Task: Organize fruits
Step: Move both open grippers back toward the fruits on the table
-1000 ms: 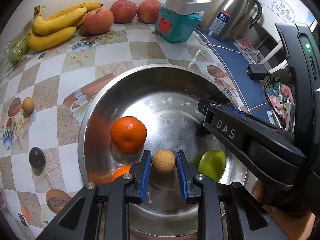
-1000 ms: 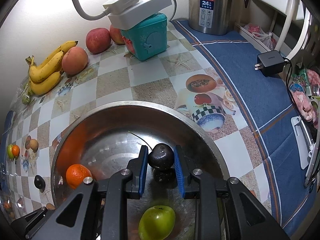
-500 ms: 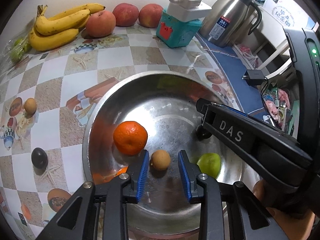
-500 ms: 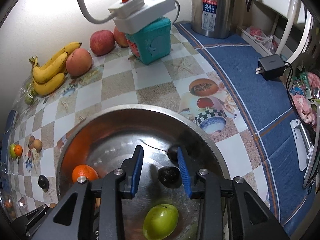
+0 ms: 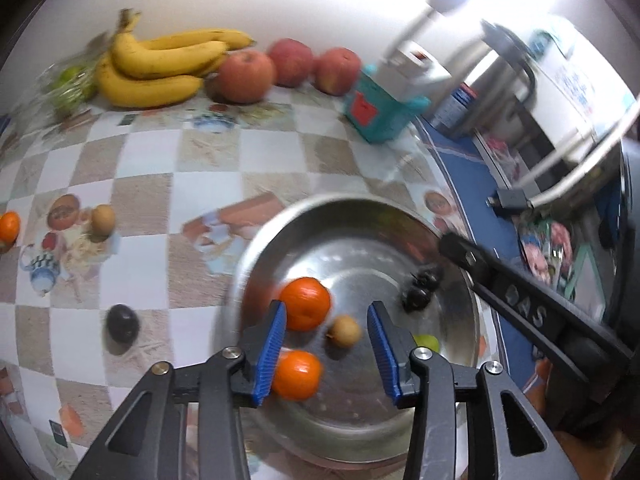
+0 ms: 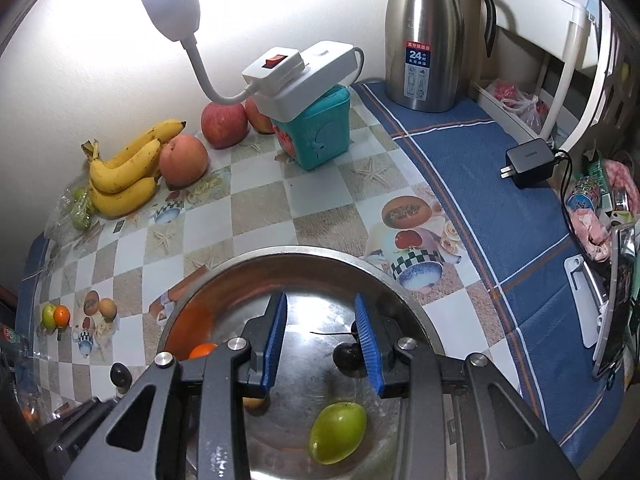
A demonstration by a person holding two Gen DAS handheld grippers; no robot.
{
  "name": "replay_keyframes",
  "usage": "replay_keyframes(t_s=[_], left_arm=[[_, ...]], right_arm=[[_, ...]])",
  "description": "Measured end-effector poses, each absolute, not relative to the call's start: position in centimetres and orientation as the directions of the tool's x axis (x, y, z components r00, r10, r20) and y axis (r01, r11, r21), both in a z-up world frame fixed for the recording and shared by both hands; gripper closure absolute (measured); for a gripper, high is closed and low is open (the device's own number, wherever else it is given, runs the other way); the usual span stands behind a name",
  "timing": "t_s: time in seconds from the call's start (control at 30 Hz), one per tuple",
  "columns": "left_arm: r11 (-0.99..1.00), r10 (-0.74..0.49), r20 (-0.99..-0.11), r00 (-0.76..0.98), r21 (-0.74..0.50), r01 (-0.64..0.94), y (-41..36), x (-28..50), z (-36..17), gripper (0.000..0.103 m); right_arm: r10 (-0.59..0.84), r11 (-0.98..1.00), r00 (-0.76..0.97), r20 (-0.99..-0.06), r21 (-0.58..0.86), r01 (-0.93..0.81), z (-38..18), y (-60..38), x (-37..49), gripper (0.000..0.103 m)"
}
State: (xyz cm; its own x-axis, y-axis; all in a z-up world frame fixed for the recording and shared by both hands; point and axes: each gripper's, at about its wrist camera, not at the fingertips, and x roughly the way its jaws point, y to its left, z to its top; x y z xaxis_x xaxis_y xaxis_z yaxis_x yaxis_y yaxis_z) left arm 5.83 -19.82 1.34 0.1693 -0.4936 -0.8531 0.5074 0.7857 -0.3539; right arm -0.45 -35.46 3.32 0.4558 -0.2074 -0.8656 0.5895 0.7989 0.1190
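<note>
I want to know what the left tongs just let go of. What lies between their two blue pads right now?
In the left wrist view, the left tongs, which have just been opening, frame a small tan round fruit lying loose in the steel bowl, touching neither pad.

Your left gripper and right gripper are matching black frames with triangular cut-outs, silver screws at the joints and ribbed blue fingers. Faint "DAS" lettering marks one black arm.

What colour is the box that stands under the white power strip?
The box is teal, with a red patch on one side; the right wrist view shows it best.
</note>
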Motion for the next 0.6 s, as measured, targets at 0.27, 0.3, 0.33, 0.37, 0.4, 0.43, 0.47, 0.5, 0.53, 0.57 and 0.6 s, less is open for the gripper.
replay_keyframes(t_s=[0.27,0.3,0.33,0.37,0.4,0.43,0.47,0.5,0.53,0.57,0.6], left_arm=[[0.860,-0.438,-0.868,0.232,-0.331,0.388,-15.8,8.7,1.2,0.048],[0.868,-0.426,-0.873,0.237,-0.321,0.379,-15.5,8.9,1.1,0.047],[0.877,-0.411,-0.879,0.242,-0.309,0.367,-15.1,9.1,1.0,0.046],[0.884,-0.401,-0.883,0.245,-0.302,0.358,-14.8,9.2,0.9,0.045],[0.890,-0.390,-0.887,0.246,-0.295,0.349,-14.5,9.4,0.8,0.045],[0.896,-0.377,-0.893,0.245,-0.286,0.339,-14.2,9.5,0.6,0.045],[0.902,-0.365,-0.898,0.244,-0.276,0.332,-13.9,9.6,0.5,0.045],[0.910,-0.345,-0.906,0.243,-0.260,0.324,-13.7,9.7,0.4,0.045],[0.914,-0.333,-0.911,0.243,-0.249,0.320,-13.5,9.7,0.3,0.044],[0.919,-0.320,-0.916,0.243,-0.237,0.315,-13.3,9.8,0.1,0.043],[0.922,-0.313,-0.918,0.243,-0.232,0.311,-13.3,9.8,0.1,0.043]], right_arm=[[-0.182,0.796,0.402,-0.897,0.105,0.596,2.1,-34.9,-0.6,0.067],[-0.177,0.797,0.392,-0.903,0.102,0.595,1.9,-34.7,-0.6,0.067],[-0.170,0.798,0.384,-0.908,0.102,0.594,1.7,-34.5,-0.6,0.067],[-0.161,0.799,0.376,-0.912,0.103,0.593,1.5,-34.2,-0.6,0.067],[-0.154,0.800,0.370,-0.916,0.105,0.591,1.4,-34.0,-0.7,0.067],[-0.147,0.802,0.363,-0.920,0.104,0.588,1.2,-33.6,-0.6,0.067],[-0.139,0.807,0.356,-0.924,0.102,0.582,1.1,-33.3,-0.6,0.067],[-0.133,0.811,0.351,-0.927,0.102,0.576,1.0,-32.9,-0.5,0.067],[-0.127,0.815,0.348,-0.929,0.102,0.570,0.9,-32.6,-0.4,0.067],[-0.126,0.818,0.346,-0.930,0.100,0.566,0.9,-32.4,-0.4,0.067],[-0.125,0.822,0.345,-0.930,0.097,0.561,0.8,-32.1,-0.3,0.067]])
